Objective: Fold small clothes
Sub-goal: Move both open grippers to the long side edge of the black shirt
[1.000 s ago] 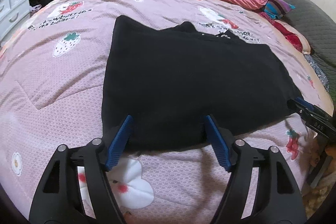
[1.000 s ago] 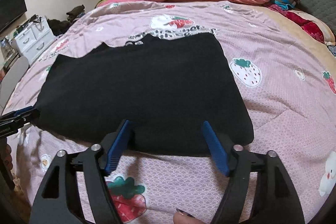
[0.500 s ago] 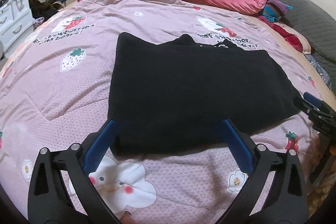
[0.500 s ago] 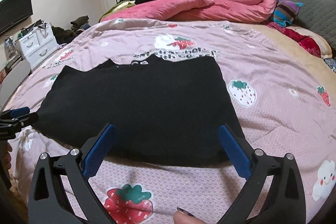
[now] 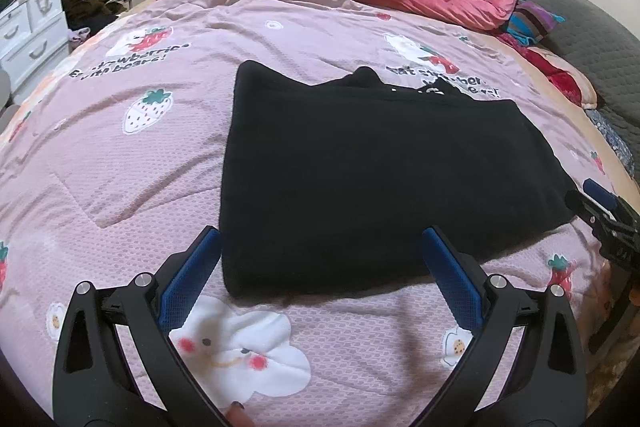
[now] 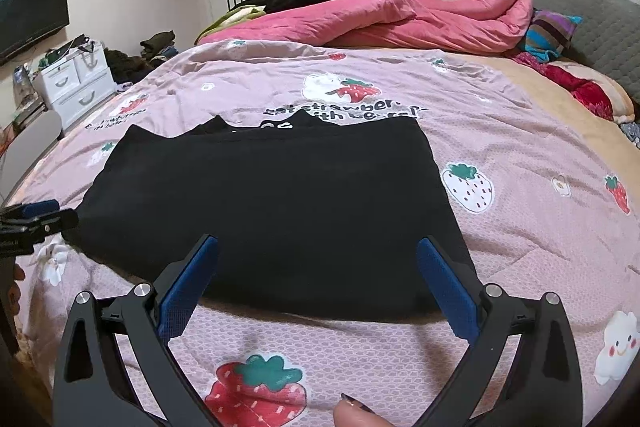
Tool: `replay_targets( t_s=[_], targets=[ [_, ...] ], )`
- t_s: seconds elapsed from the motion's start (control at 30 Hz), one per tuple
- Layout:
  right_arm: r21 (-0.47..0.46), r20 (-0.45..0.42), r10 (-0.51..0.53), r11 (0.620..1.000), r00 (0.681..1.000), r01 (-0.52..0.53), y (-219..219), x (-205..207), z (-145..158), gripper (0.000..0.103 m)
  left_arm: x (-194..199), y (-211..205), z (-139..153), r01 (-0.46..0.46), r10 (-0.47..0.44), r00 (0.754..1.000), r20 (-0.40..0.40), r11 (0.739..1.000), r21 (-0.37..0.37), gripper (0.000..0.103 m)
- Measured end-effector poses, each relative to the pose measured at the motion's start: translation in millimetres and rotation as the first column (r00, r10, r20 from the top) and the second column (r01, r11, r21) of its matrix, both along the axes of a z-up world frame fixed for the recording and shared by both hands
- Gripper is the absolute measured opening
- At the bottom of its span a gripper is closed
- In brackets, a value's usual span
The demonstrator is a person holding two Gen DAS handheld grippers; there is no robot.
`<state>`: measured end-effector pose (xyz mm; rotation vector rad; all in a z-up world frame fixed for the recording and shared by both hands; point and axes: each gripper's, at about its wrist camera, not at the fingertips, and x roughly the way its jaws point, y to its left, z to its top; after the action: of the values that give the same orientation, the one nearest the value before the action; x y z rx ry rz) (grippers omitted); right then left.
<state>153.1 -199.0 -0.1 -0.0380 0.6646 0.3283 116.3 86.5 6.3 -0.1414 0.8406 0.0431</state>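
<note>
Both the left gripper [image 5: 320, 259] and right gripper [image 6: 318, 263] gape wide, clamping nothing, the folded black garment [image 5: 380, 163] flat near the strawberry quilt's [image 5: 120, 155] front edge.

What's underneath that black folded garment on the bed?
The black folded garment lies on the pink strawberry-print quilt. It covers part of the quilt's printed lettering; anything else beneath is hidden.

Black tongs [image 5: 320, 241] — blue textured pads [image 5: 188, 283], silver screws.

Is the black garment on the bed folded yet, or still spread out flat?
Folded, at least once: the black garment lies as a compact rectangle with a thick doubled near edge, and its neckline pokes out from under the top layer at the far side.
</note>
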Motion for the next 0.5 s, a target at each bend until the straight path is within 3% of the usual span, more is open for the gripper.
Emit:
replay_targets(
  t_s=[0.5],
  targets=[
    [-0.033, 0.01, 0.099, 0.995, 0.995, -0.099, 43, -13, 0, 0.099, -1, 32, 2, -0.086, 0.086, 0.996, 0.005, 0.996, 0.002, 0.094]
  ],
)
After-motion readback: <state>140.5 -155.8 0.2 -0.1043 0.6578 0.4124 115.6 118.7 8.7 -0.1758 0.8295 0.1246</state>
